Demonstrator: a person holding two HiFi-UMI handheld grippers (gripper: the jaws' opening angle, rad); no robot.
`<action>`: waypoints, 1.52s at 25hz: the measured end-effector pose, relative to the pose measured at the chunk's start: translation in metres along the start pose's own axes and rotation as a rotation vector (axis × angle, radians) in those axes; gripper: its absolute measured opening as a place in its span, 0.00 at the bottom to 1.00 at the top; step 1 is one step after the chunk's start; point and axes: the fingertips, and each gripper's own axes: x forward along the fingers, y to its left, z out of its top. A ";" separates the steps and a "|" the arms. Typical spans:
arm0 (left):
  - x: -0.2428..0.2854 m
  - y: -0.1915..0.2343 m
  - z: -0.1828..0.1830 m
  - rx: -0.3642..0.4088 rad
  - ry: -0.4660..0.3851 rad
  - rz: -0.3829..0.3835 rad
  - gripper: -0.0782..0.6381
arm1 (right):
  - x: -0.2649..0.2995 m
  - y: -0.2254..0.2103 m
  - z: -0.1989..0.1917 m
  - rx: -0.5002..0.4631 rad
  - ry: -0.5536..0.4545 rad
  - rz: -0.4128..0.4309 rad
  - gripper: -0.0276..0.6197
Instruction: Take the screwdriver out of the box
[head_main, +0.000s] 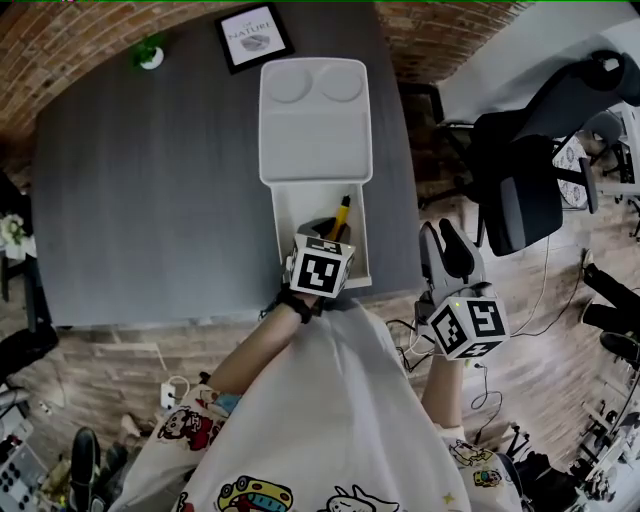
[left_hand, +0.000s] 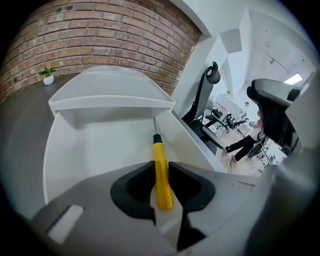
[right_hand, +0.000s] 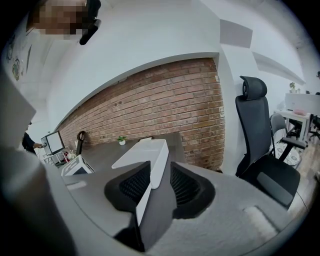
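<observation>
Presently the screwdriver (left_hand: 161, 176) is pinched between the left tongs (left_hand: 161, 165) inside the box (left_hand: 95, 145).

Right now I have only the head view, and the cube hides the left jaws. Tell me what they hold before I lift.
Observer: The left gripper has its pads closed on the screwdriver, on the yellow handle.
Operator: Give me the tip end.
Observer: A thin metal shaft runs close along the right wall of the box, toward the lid.
Operator: Now report the right gripper.
Observer: The right gripper has its jaws apart, with nothing gripped.
</observation>
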 end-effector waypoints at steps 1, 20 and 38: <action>-0.001 0.002 0.000 0.003 -0.001 0.004 0.24 | 0.000 0.000 0.000 -0.001 0.000 0.000 0.23; -0.047 -0.004 0.016 0.059 -0.127 -0.050 0.24 | 0.006 0.038 0.009 -0.071 -0.018 0.071 0.23; -0.124 0.002 0.062 0.070 -0.331 -0.025 0.24 | 0.025 0.061 0.039 -0.137 -0.077 0.178 0.18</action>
